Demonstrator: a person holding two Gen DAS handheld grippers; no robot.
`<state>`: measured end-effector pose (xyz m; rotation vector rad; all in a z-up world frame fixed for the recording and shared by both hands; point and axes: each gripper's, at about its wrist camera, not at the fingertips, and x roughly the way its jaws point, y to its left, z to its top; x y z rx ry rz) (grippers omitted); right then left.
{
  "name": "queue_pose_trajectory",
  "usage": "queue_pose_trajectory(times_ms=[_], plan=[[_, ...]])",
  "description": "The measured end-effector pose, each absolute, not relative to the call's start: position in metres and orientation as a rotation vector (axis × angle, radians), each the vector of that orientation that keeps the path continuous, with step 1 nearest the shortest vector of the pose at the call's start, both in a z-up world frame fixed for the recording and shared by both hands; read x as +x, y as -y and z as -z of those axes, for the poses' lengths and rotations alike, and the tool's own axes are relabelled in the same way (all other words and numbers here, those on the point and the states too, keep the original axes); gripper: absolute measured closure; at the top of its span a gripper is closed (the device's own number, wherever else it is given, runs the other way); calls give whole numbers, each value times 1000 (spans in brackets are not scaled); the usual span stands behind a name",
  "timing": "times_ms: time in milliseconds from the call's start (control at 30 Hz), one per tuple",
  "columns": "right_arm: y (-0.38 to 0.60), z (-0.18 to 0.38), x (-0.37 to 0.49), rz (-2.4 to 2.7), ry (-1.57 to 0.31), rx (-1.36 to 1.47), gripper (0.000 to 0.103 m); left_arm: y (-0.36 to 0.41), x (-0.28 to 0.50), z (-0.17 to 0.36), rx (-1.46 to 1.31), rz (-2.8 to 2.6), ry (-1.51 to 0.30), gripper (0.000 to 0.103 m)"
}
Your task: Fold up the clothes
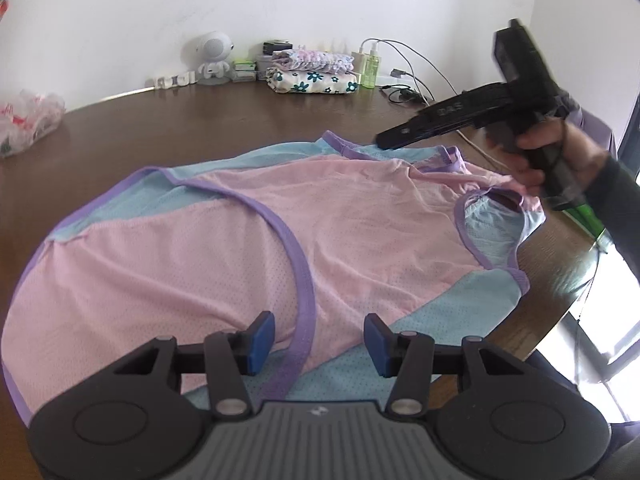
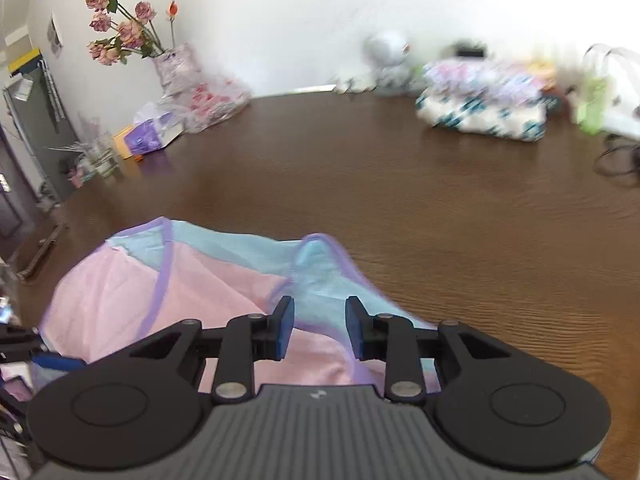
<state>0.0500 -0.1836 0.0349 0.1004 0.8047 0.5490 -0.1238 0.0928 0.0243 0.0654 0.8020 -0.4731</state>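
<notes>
A pink and light-blue sleeveless top with purple trim (image 1: 248,248) lies spread on the brown table (image 1: 200,128). My left gripper (image 1: 319,342) is open just above its near hem, jaws empty. My right gripper (image 2: 319,326) is open above the top's far shoulder strap (image 2: 320,264); it holds nothing. In the left wrist view the right gripper (image 1: 384,140) shows as a black tool in a hand, its tip over the far neckline.
A stack of folded floral clothes (image 1: 312,70) sits at the back by the wall, with a white robot toy (image 1: 214,58), a green bottle (image 1: 371,66) and cables (image 1: 404,94). A plastic bag (image 1: 28,120) lies left. Flowers in a vase (image 2: 168,60) and a tissue pack (image 2: 150,138) stand far left.
</notes>
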Motion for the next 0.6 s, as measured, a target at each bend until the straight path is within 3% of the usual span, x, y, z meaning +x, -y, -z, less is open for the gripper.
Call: queue_pose_trajectory(times_ms=[100, 167, 267, 400, 500, 533, 600], plan=[[158, -23, 65, -573, -843, 98, 76, -100, -130, -25, 62, 442, -797, 72], [152, -18, 68, -569, -854, 96, 98, -101, -134, -24, 82, 412, -782, 79], [161, -16, 70, -476, -825, 99, 98, -103, -137, -23, 92, 420, -767, 79], [175, -18, 66, -384, -755, 62, 90, -107, -138, -22, 91, 438, -754, 77], [179, -33, 42, -388, -670, 12, 74, -109, -132, -24, 66, 436, -776, 76], [182, -38, 35, -401, -649, 1, 65, -109, -129, -26, 54, 430, -790, 74], [192, -45, 25, -413, -645, 15, 60, -109, -120, -30, 32, 437, -798, 60]])
